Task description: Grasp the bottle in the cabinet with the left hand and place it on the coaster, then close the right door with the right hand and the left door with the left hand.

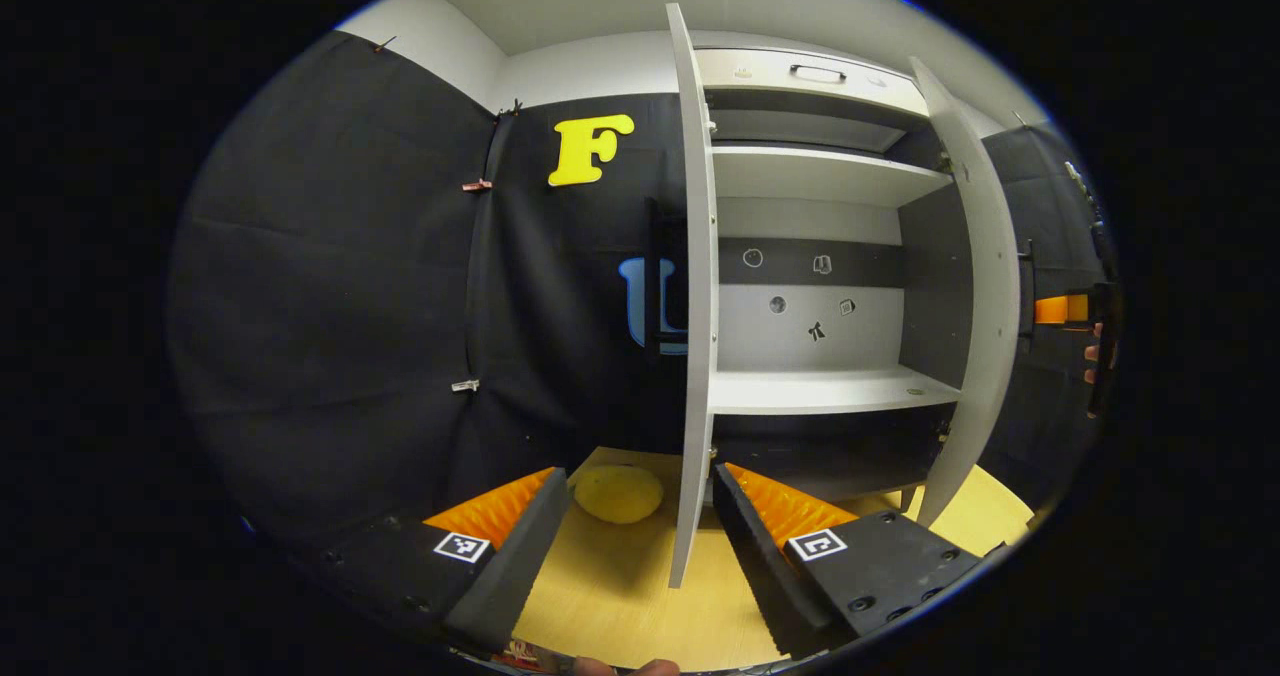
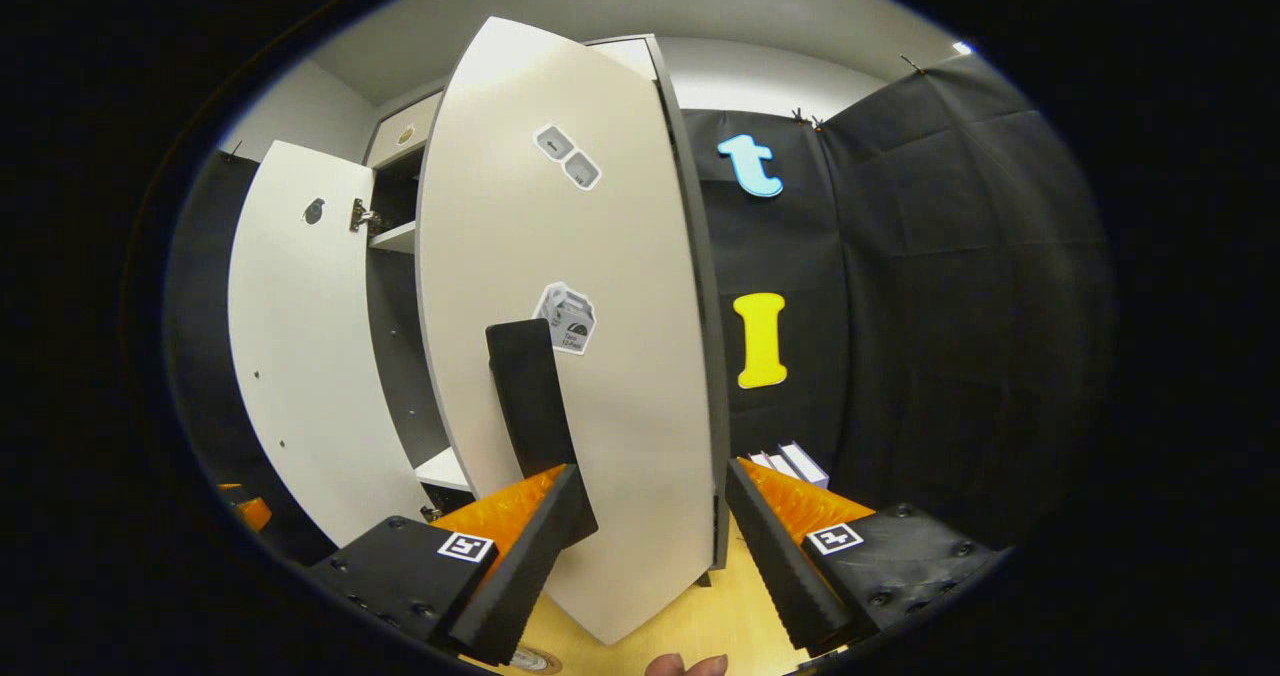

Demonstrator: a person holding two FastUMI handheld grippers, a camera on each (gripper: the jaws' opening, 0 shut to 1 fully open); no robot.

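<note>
At cabinet [image 1: 820, 256]: both doors open, right gripper [image 2: 650, 536] fingers apart astride right door [image 2: 570, 356]; left gripper [image 1: 640, 536] fingers apart. Risk: edge slipping.

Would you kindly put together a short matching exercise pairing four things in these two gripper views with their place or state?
Things:
1. round yellow coaster
2. white left cabinet door
3. white right cabinet door
4. left gripper

Places or states:
A. carries a black handle and stickers
B. open, fingers either side of a door's edge
C. lies on the pale wooden tabletop
D. stands open, seen edge-on

Pairs: 1-C, 2-D, 3-A, 4-B
</note>
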